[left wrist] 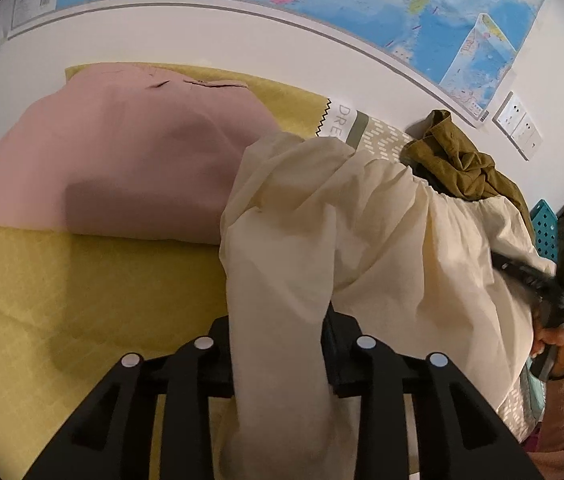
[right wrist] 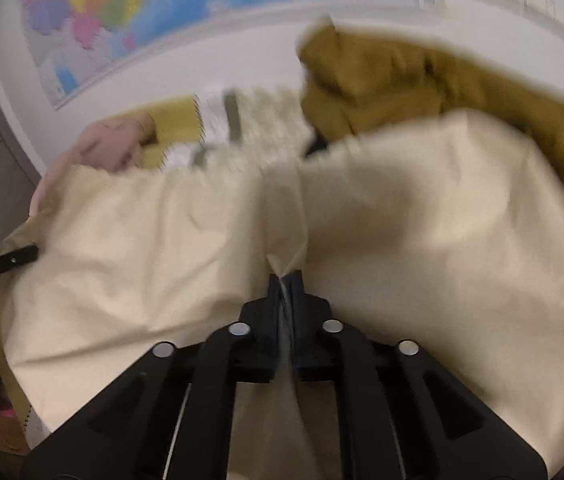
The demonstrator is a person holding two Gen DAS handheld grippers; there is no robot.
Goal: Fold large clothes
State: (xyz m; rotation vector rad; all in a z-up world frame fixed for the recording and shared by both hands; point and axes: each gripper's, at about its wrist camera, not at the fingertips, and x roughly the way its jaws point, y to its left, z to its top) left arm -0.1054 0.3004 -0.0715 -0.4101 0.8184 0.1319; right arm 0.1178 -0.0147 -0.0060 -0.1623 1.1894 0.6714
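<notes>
In the left wrist view the left gripper (left wrist: 278, 356) sits at the bottom centre of the frame, and a thick bunched fold of the cream garment (left wrist: 362, 240) runs down between its black fingers — the jaws are clamped on that fold, held partly apart by the cloth's bulk. The garment spreads up and to the right from there, its gathered waistband crossing the centre right of the frame. It lies on a yellow patterned bedspread (left wrist: 62, 280) that fills the lower left. A pink garment (left wrist: 122, 160) lies flat in the centre left, its right edge tucked under the cream cloth. An olive-green garment (left wrist: 458, 160) is heaped at the upper right, just beyond the waistband. A wall map (left wrist: 362, 0) curves across the top, with a white socket panel (left wrist: 520, 124) below its right end. At the right edge a hand (left wrist: 562, 344) in a pink sleeve holds the right gripper (left wrist: 538, 276) against the cream cloth.

The right wrist view is blurred. The right gripper (right wrist: 286, 280) is at the lower centre, its jaws pressed together on a thin pinch of the cream garment (right wrist: 402, 220), which fills the middle of the frame. The olive-green garment (right wrist: 382, 80) lies at the upper right, and the left gripper's fingers (right wrist: 14, 258) show at the left edge, on the cloth's border.
</notes>
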